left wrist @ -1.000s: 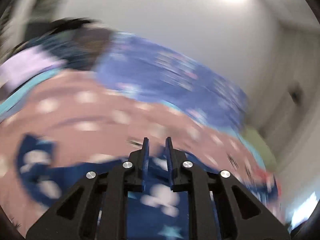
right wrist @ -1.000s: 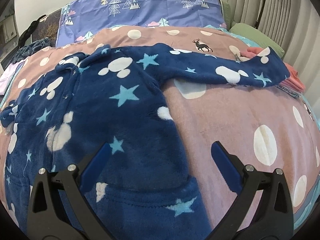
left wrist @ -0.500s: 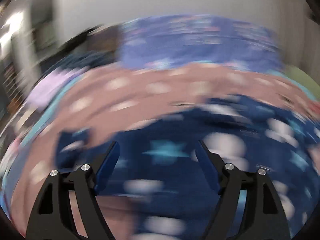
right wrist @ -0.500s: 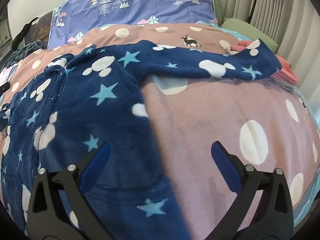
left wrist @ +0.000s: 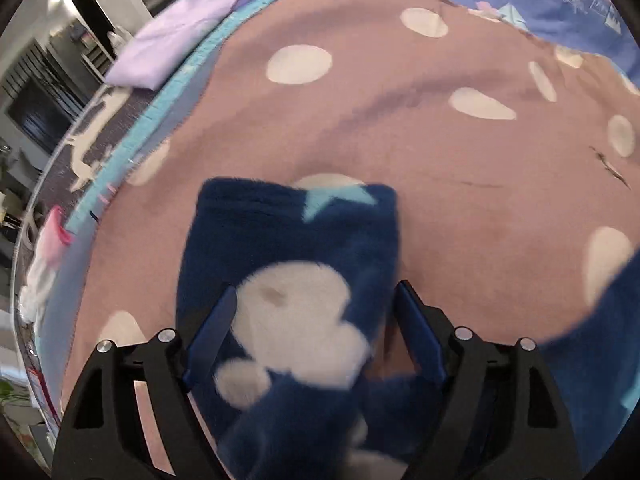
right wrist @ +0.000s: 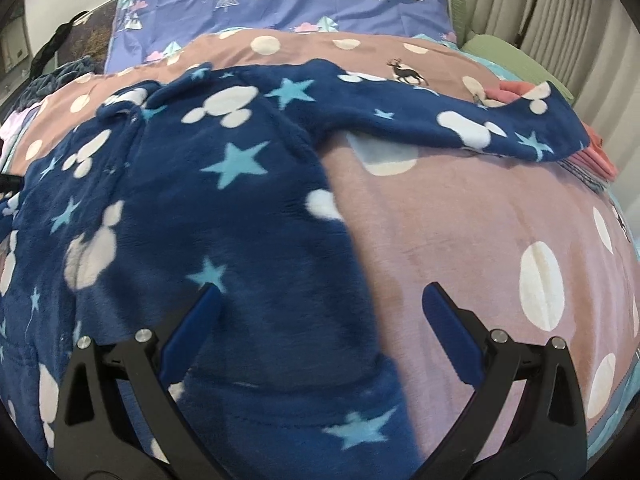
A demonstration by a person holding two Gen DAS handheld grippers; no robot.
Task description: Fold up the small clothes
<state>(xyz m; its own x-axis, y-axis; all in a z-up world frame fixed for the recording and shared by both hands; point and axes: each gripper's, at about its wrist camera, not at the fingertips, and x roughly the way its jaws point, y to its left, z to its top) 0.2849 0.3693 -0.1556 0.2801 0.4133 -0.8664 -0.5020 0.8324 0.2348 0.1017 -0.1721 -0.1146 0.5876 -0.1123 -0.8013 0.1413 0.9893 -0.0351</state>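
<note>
Over the sleeve cuff (left wrist: 294,248), left gripper (left wrist: 316,300) wide apart, empty

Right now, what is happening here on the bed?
A person with a gripper in each hand is folding a navy fleece top spread on a pink dotted blanket. The left gripper, whose jaws have just been opening, is open around one sleeve end without pinching it. The right gripper is open over the top's lower hem. The other sleeve lies stretched out, not yet folded.
</note>
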